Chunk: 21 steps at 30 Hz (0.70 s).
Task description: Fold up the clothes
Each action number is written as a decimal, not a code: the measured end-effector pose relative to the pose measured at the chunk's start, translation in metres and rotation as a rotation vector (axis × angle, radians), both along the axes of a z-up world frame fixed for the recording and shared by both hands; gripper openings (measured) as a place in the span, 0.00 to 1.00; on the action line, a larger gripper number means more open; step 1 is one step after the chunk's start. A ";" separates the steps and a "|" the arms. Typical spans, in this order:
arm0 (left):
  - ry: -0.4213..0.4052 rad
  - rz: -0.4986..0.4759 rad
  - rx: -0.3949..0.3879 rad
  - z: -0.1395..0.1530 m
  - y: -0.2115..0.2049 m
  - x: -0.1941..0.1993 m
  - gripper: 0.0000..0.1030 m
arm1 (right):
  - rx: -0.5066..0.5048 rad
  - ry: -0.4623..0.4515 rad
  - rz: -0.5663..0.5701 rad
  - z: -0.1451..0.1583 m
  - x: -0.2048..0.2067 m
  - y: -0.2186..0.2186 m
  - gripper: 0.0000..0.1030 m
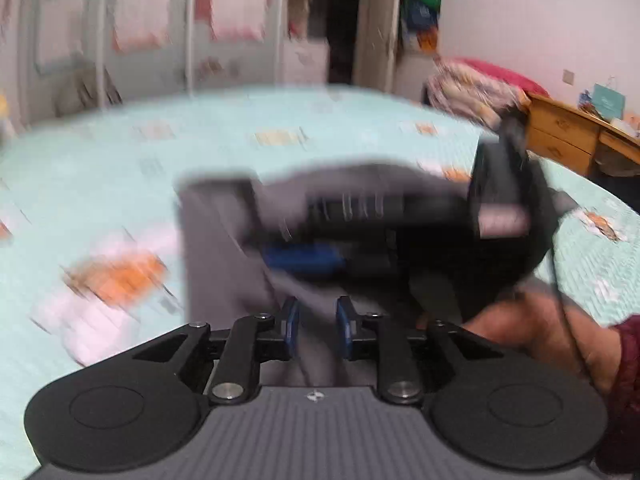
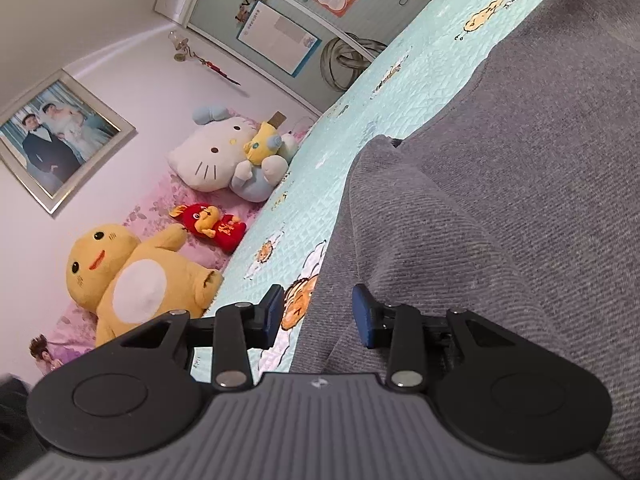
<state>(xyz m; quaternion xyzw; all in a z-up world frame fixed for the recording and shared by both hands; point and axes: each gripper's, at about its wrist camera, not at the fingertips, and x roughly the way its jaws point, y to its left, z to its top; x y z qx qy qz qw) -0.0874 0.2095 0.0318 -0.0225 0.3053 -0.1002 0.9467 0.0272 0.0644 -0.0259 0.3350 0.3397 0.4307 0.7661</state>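
Observation:
A grey knitted garment (image 2: 500, 200) lies on the mint quilted bedspread (image 2: 360, 92). My right gripper (image 2: 319, 316) stands open and straddles the garment's left edge; one pad is over the bedspread, the other over the cloth. The left wrist view is blurred. It shows the grey garment (image 1: 216, 260) partly lifted ahead, and my left gripper (image 1: 318, 328) open a little with grey cloth in the gap, its pads not pressing on it. The right gripper's black body crosses that view with a blue pad (image 1: 300, 260) at the cloth, held by a hand (image 1: 540, 332) in a dark red sleeve.
Plush toys (image 2: 224, 152) and a yellow plush (image 2: 132, 280) lie along the bed's far side by the wall. A heap of clothes (image 1: 472, 88) sits at the bed's far right corner, beside a wooden desk (image 1: 568, 136). A dark doorway (image 1: 340, 24) is behind.

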 end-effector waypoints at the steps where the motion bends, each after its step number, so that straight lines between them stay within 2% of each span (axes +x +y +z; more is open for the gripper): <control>1: 0.004 0.002 -0.031 -0.008 0.005 0.002 0.24 | 0.001 0.002 0.002 0.000 0.000 0.000 0.38; 5: 0.017 0.009 -0.140 -0.021 0.025 0.008 0.21 | -0.013 0.015 0.026 0.006 0.002 0.001 0.41; 6: 0.015 0.008 -0.152 -0.021 0.027 0.008 0.21 | -0.022 0.015 0.043 0.010 0.003 0.001 0.46; 9: 0.010 0.005 -0.180 -0.023 0.030 0.009 0.21 | -0.094 -0.040 0.100 0.029 0.011 0.005 0.48; 12: 0.007 0.003 -0.226 -0.026 0.036 0.008 0.21 | -0.143 -0.072 0.104 0.039 0.040 0.007 0.51; 14: 0.006 0.000 -0.255 -0.028 0.038 0.006 0.21 | -0.199 -0.046 0.141 0.034 0.071 0.017 0.50; 17: 0.007 -0.007 -0.303 -0.029 0.040 0.002 0.20 | -0.179 0.017 0.144 0.019 0.113 0.022 0.34; 19: 0.009 -0.015 -0.329 -0.030 0.040 0.000 0.20 | -0.155 0.066 0.126 0.008 0.133 0.021 0.07; 20: 0.009 -0.018 -0.335 -0.031 0.040 0.000 0.20 | -0.132 0.107 0.120 0.001 0.140 0.019 0.00; 21: 0.007 -0.020 -0.334 -0.031 0.039 -0.001 0.19 | -0.110 0.145 0.115 -0.006 0.146 0.018 0.00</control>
